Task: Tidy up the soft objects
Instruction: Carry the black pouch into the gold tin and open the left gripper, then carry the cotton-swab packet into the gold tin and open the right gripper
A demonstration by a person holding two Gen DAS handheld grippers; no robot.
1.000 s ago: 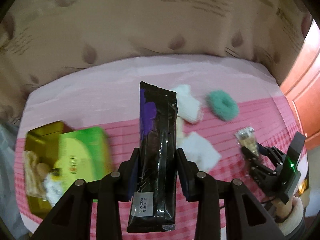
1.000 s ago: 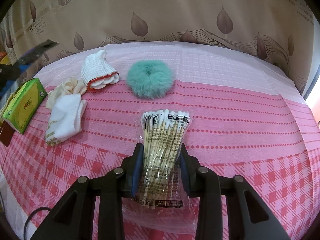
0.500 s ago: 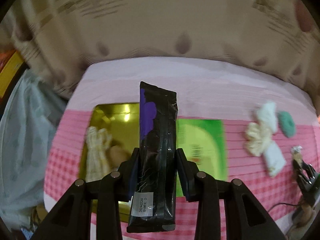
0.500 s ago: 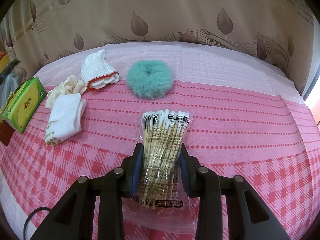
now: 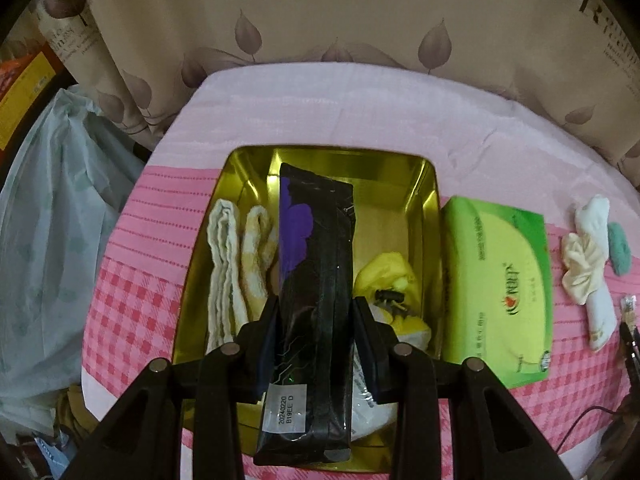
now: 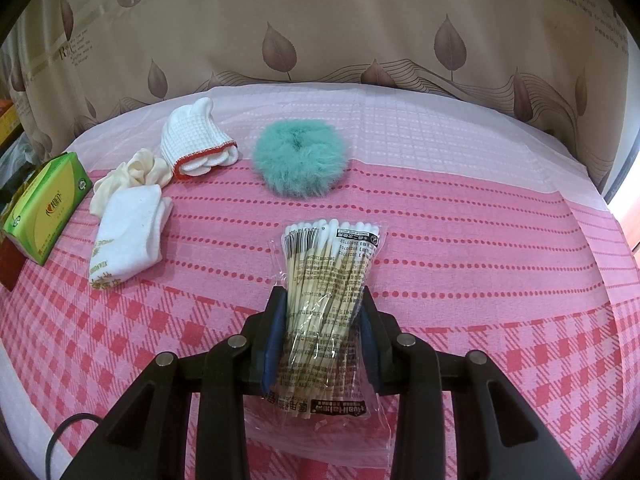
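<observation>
Left wrist view: left gripper (image 5: 314, 304) clamped on a black foil pouch (image 5: 314, 280) with a purple patch and a white date label, gripped across its lower middle, the pouch standing along the fingers above a gold tin tray (image 5: 428, 184). Tray contents: rolled cream-and-yellow towels (image 5: 236, 264) against its left wall, a yellow crumpled item (image 5: 390, 276) at right, a clear wrapper partly hidden under the fingers. Green tissue pack (image 5: 496, 292) lies just beside the tray's right wall on the pink checked cloth (image 5: 132, 304); cream scrunchie (image 5: 580, 268), white sock (image 5: 600, 316) and teal pom (image 5: 619, 248) lie farther right. Pouch judged light, smooth and slippery, fairly stiff along its length; the mid-body hold looks right for laying it down between the towels and the yellow item. Gripper pitched steeply down over the tray. Right wrist view: right gripper (image 6: 324, 328) closed on a clear bag of cotton swabs (image 6: 328, 280), pinched at the waist of the bundle, swab heads fanning forward, bag tail crumpled below. Bag judged light, crinkly, prone to slide; sticks thin and snappable. Gripper angled down above the cloth. Ahead lie the teal pom (image 6: 300, 164), a white waffle cloth (image 6: 196, 144), the scrunchie (image 6: 132, 176), the sock (image 6: 128, 236) and the tissue pack (image 6: 44, 208) at far left.
</observation>
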